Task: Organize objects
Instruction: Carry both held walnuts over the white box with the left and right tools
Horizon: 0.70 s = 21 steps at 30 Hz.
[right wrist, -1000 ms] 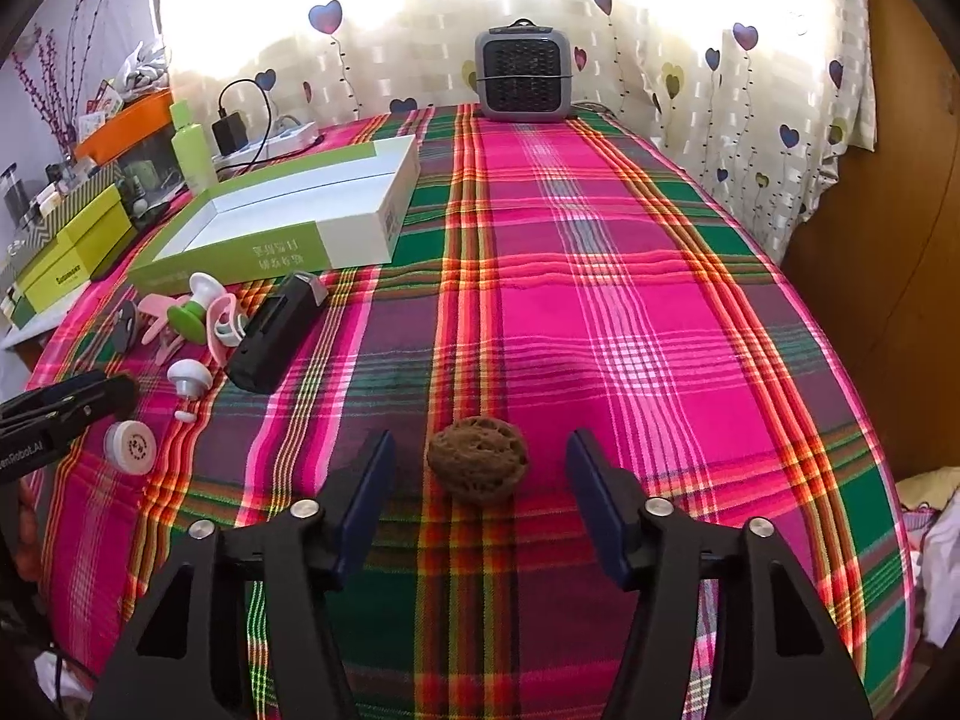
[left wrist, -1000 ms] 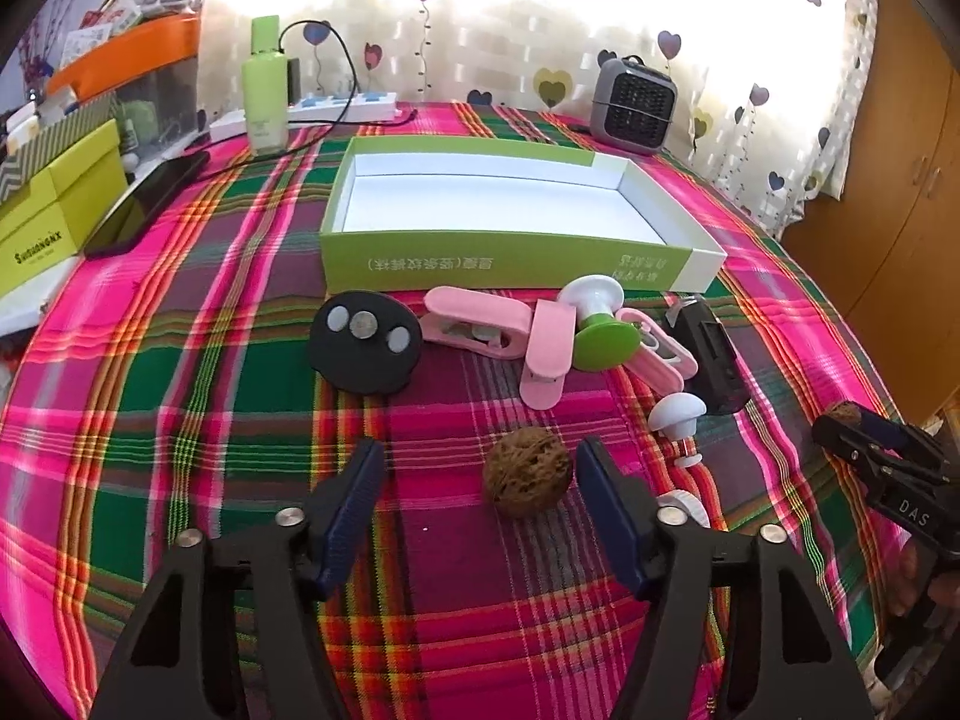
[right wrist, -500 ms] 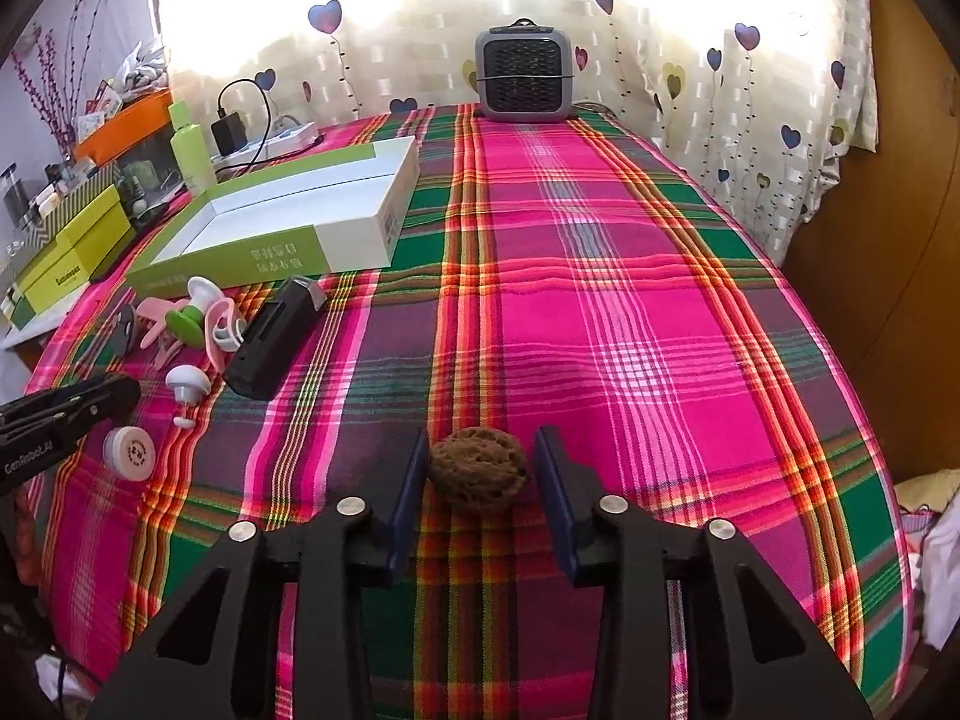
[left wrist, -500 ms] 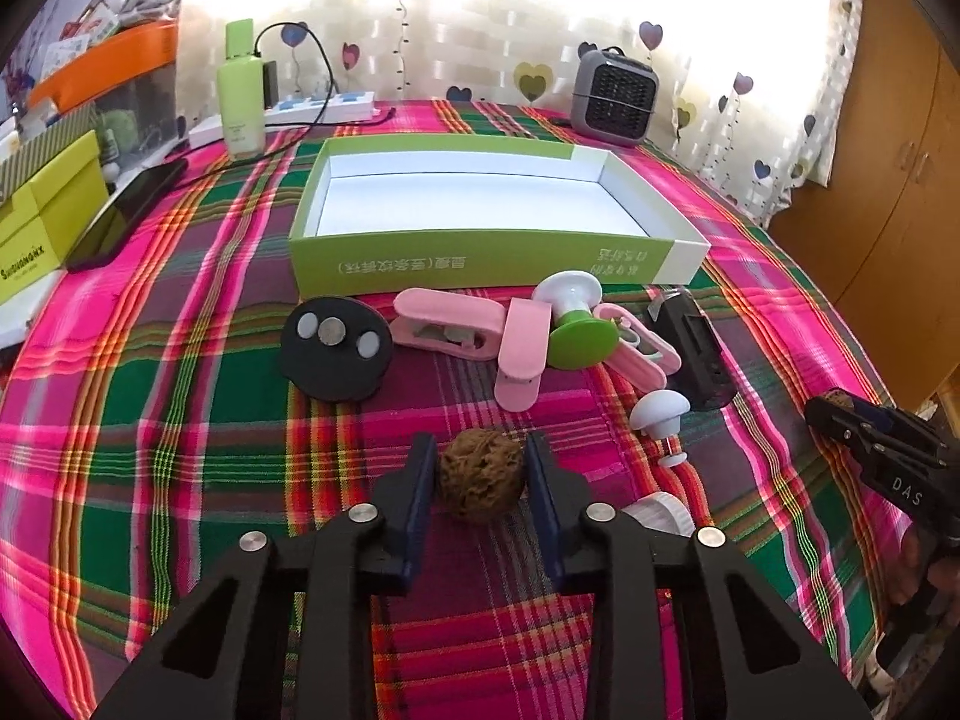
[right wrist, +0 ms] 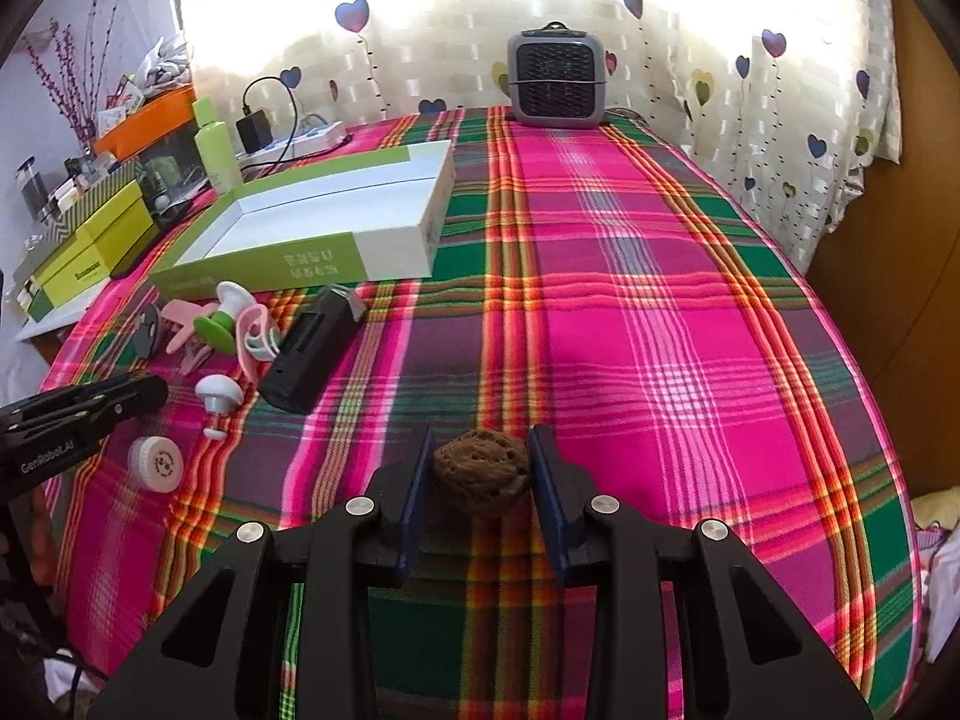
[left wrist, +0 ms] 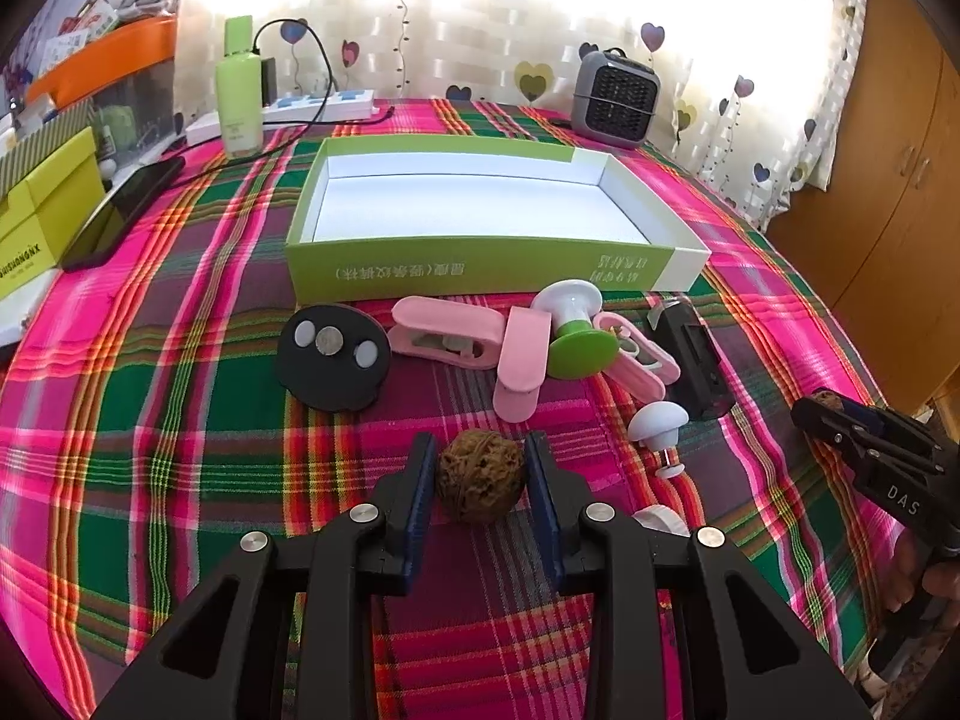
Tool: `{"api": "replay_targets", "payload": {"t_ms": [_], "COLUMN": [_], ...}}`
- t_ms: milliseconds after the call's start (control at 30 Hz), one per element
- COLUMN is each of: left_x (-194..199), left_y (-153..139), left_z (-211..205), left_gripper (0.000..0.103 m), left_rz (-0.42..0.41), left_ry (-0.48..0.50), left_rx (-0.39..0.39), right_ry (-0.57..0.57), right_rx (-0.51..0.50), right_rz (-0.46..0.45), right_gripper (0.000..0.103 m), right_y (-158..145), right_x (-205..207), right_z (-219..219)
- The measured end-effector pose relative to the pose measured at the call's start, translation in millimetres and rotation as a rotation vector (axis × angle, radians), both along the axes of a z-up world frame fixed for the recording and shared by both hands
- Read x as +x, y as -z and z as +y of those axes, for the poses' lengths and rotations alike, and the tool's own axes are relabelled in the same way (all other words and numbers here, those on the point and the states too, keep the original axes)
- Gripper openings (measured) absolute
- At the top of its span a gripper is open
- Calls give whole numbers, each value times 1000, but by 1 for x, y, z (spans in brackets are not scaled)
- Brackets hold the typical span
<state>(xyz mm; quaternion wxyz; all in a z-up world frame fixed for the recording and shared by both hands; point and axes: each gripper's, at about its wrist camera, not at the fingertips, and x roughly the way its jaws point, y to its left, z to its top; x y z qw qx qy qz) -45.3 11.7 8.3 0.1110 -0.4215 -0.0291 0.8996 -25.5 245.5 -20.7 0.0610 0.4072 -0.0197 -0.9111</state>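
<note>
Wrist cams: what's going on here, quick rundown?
A person holds a gripper in each hand over a plaid-covered table. The left gripper is shut on a walnut. The right gripper is closing on a second walnut, pads at its sides. Both nuts look to be on the cloth. The green-and-white box holds nothing yet; pink clips, a black disc and a black case lie beside it.
</note>
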Motion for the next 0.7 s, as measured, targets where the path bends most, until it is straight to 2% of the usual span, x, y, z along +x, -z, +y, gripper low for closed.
{"api": "replay_targets", "payload": {"t_ms": [700], "left_x": [-23], "left_y": [-31], "left_z": [-2], "left_gripper": [28], "left_rz": [57], "left_ry": [-6], "left_rx": [15], "right_ry": [-132], "right_rx": [-23], "right_rz": [73], "right_gripper": [33], "right_y": [-32], "right_x": [-30], "right_z": [-37]}}
